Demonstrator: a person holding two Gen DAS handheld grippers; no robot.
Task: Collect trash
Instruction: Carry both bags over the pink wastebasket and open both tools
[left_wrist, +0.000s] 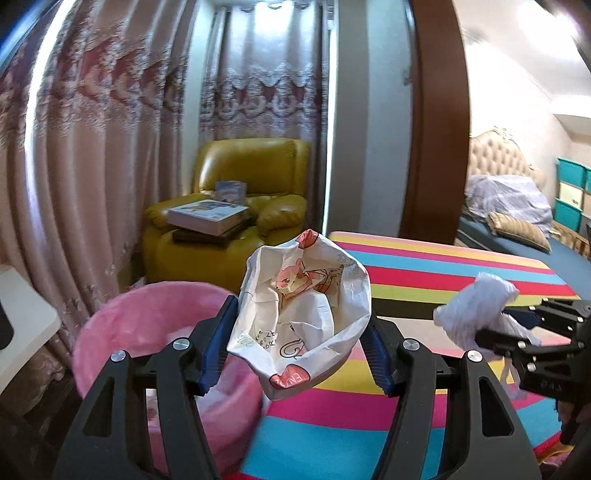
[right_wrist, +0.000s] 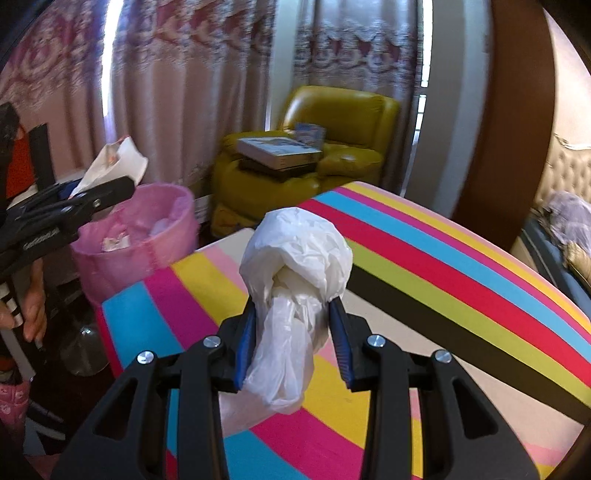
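My left gripper (left_wrist: 301, 325) is shut on a crumpled white paper wrapper with pink cartoon print (left_wrist: 303, 317), held in the air at the table's left edge, beside and above the pink-lined trash bin (left_wrist: 147, 332). It also shows in the right wrist view (right_wrist: 110, 166) above the bin (right_wrist: 136, 236). My right gripper (right_wrist: 291, 332) is shut on a bunched white plastic bag (right_wrist: 295, 266), held over the striped table (right_wrist: 443, 266). It shows in the left wrist view (left_wrist: 476, 321) to the right of the wrapper.
The bin holds some trash and stands off the table's left corner. A yellow armchair (left_wrist: 236, 206) with stacked books stands behind, with curtains (left_wrist: 110, 147) beyond. A brown door frame (left_wrist: 436, 129) and a bed (left_wrist: 517, 206) lie at right.
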